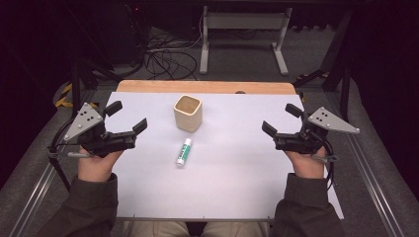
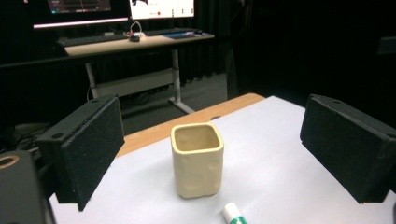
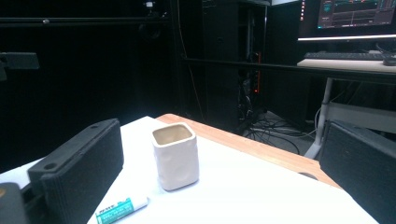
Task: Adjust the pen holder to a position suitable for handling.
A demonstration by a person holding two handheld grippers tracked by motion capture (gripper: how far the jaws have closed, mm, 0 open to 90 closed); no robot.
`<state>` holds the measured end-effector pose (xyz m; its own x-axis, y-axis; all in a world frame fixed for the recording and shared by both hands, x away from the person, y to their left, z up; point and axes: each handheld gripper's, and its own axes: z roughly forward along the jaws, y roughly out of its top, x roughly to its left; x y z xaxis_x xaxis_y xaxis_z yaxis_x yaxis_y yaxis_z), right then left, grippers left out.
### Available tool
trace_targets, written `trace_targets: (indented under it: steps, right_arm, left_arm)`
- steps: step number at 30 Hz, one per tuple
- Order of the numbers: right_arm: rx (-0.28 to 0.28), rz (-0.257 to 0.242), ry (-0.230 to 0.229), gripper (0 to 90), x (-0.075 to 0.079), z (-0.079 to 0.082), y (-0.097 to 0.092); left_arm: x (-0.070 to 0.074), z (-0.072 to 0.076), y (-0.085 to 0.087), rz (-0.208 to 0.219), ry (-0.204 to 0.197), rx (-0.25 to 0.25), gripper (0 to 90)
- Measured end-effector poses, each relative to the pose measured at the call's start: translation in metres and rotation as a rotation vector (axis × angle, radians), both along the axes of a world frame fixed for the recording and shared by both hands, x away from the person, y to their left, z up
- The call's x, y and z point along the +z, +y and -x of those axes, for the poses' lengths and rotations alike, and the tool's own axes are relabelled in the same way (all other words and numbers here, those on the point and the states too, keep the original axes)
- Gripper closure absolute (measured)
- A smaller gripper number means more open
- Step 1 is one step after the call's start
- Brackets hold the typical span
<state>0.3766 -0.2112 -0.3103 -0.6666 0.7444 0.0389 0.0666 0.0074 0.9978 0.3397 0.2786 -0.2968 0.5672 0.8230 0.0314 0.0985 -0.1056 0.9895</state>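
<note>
With both your left gripper (image 1: 127,117) and right gripper (image 1: 280,120) spread wide and holding nothing, the green-and-white plastic glue stick (image 1: 184,151) lying just before the cream square ceramic cup (image 1: 188,113) may roll away if you nudge it.

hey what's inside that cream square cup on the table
The cup stands upright with its mouth open, and the upper inner walls look bare. Its bottom is hidden by the rim, so I cannot tell if it is empty. The glue stick lies outside it on the white sheet.
</note>
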Motion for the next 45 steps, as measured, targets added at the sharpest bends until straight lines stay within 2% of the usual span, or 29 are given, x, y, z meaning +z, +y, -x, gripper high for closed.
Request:
trace_targets:
  steps: [5,11,13,17,22,26,32,36,45]
  right_arm:
    - [-0.018,0.012,0.005,0.7,0.000,0.001,-0.001]
    - [-0.039,0.027,0.019,1.1,-0.002,-0.001,-0.002]
    - [-0.036,0.029,0.014,1.3,-0.002,0.000,-0.003]
    - [-0.036,0.029,0.006,1.3,0.000,0.002,-0.004]
    - [-0.046,0.026,-0.003,1.3,0.001,0.004,-0.005]
    - [-0.059,0.021,-0.007,1.6,0.004,0.007,-0.009]
    - [-0.066,0.016,-0.012,2.2,0.006,0.009,-0.013]
    - [-0.068,0.031,-0.008,3.4,0.005,0.009,-0.011]
    - [-0.065,0.050,-0.010,4.5,0.007,0.010,-0.008]
  left_arm:
    - [-0.002,-0.004,-0.008,-0.034,0.024,0.015,11.9]
    - [-0.006,-0.007,-0.016,-0.035,0.052,0.018,13.6]
    - [-0.007,-0.008,-0.020,-0.040,0.063,0.015,13.5]
    - [-0.011,-0.012,-0.029,-0.024,0.076,0.021,13.5]
    - [-0.015,-0.016,-0.038,-0.033,0.092,0.031,13.7]
    - [-0.020,-0.021,-0.046,-0.026,0.118,0.033,14.8]
    - [-0.027,-0.029,-0.056,-0.042,0.158,0.039,15.3]
    - [-0.030,-0.032,-0.062,-0.036,0.178,0.040,15.6]
    - [-0.038,-0.040,-0.075,-0.054,0.196,0.071,19.1]
